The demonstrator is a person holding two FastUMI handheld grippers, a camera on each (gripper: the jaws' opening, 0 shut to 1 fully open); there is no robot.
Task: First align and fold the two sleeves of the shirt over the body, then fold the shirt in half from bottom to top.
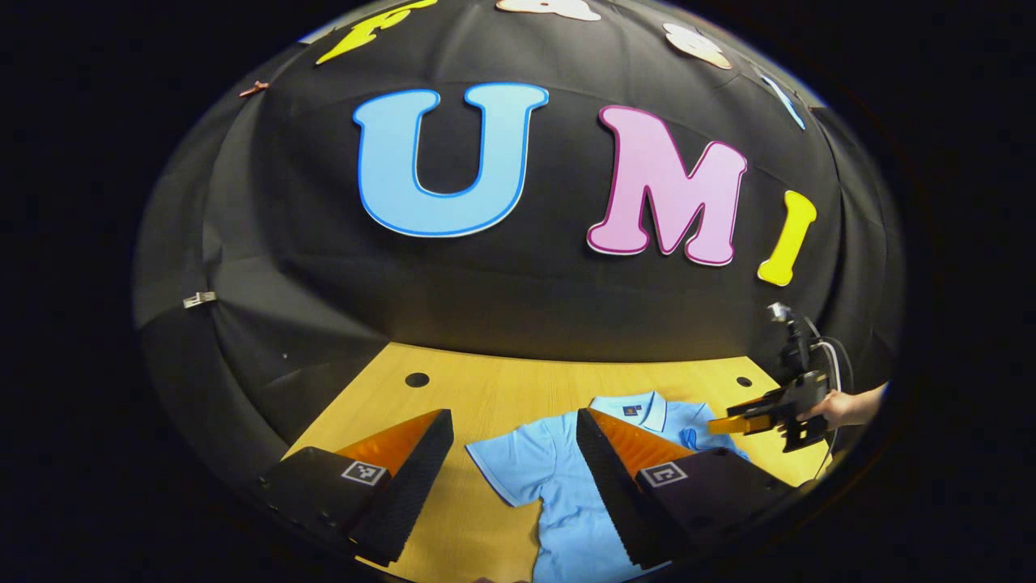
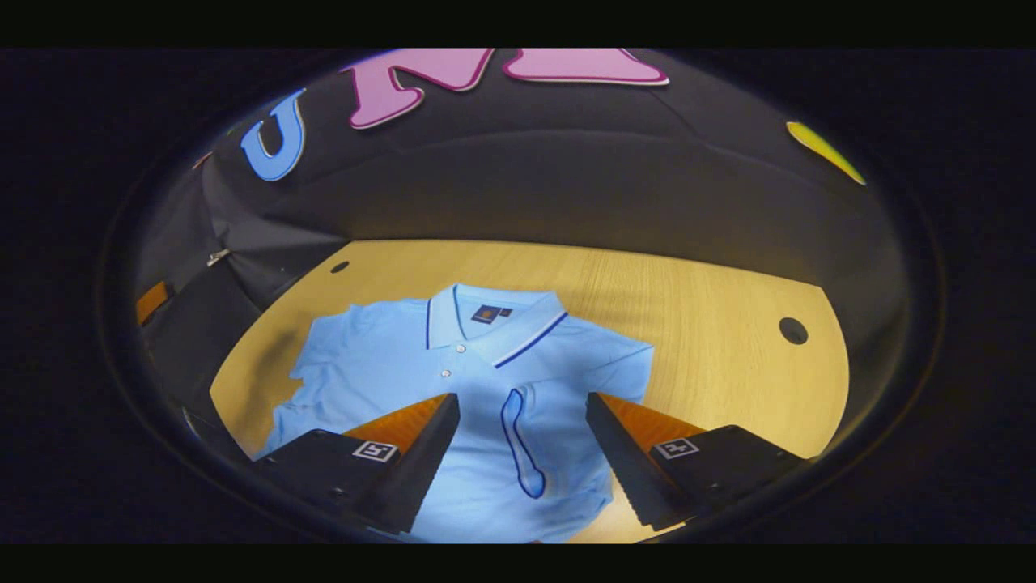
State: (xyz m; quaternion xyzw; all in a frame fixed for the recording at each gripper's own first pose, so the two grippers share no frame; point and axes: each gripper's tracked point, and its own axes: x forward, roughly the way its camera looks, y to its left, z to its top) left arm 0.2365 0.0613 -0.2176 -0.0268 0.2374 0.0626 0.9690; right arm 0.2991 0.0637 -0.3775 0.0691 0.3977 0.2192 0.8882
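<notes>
Left gripper (image 1: 514, 461): I see my fingers spread wide with nothing between them, hovering above the worktop over the shirt's sleeve.
Right gripper (image 2: 522, 453): my fingers stand apart too, empty, above the shirt's body; in the left gripper view this gripper (image 1: 728, 423) sits far off by the worktop's edge, held by a hand (image 1: 842, 406).
Count: I make out one shirt (image 2: 486, 380), two grippers, two round holes (image 2: 793, 330) in the worktop.
Shirt: light blue polo, lying flat, face up, one sleeve (image 1: 518, 461) spread out sideways.
Axis: I read its long axis running from the collar (image 2: 494, 317), toward the far edge, down to the hem at the near edge.
Room: I have bare worktop (image 2: 712, 356) beyond the collar and along one side of the shirt, up to the booth wall.
</notes>
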